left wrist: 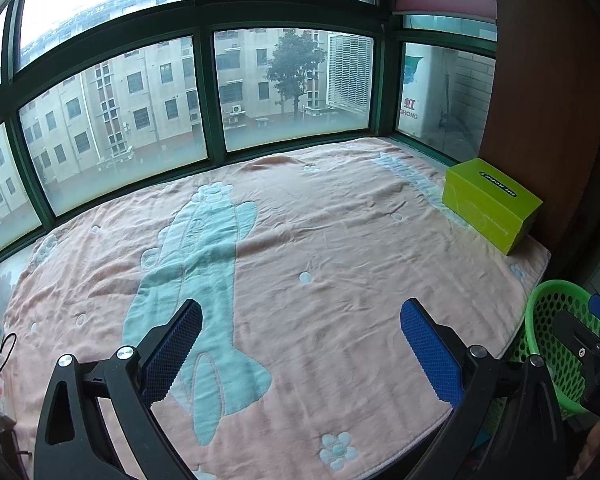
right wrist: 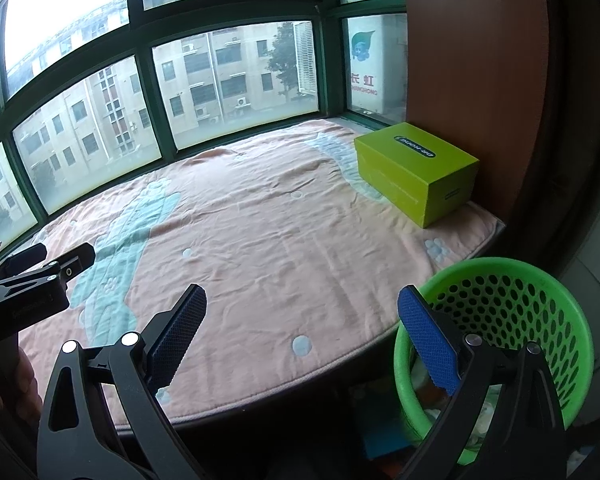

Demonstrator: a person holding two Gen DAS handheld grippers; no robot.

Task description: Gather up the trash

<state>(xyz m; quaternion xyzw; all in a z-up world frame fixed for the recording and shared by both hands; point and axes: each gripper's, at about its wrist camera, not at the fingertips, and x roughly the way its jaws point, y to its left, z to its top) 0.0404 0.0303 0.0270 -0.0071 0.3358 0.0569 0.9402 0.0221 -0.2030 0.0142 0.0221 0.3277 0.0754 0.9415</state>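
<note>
Down at the right edge of the table sits the green perforated basket (right wrist: 500,320), its rim lower than the tabletop, with pale crumpled trash (right wrist: 476,408) lying in its bottom; what the pieces are cannot be made out. The right gripper (right wrist: 302,340) hangs above that corner, its blue-padded fingers (right wrist: 428,344) spread wide with nothing between them, the right-hand finger over the basket's near rim and the other over the cloth. In the left wrist view the same basket (left wrist: 548,320) shows just past the table's right edge, partly behind the right gripper's black body.

Over the middle of the table, the left gripper (left wrist: 300,352) also has its fingers (left wrist: 176,348) wide apart and holds nothing. Both hover above a pink blanket (left wrist: 320,240) with a pale blue cartoon figure and small flowers, spread across the tabletop. A lime-green cardboard box (right wrist: 416,172) rests on the blanket at the far right corner, beside a brown wooden panel (right wrist: 476,60). Behind the table runs a green-framed window (left wrist: 208,92) facing apartment blocks.
</note>
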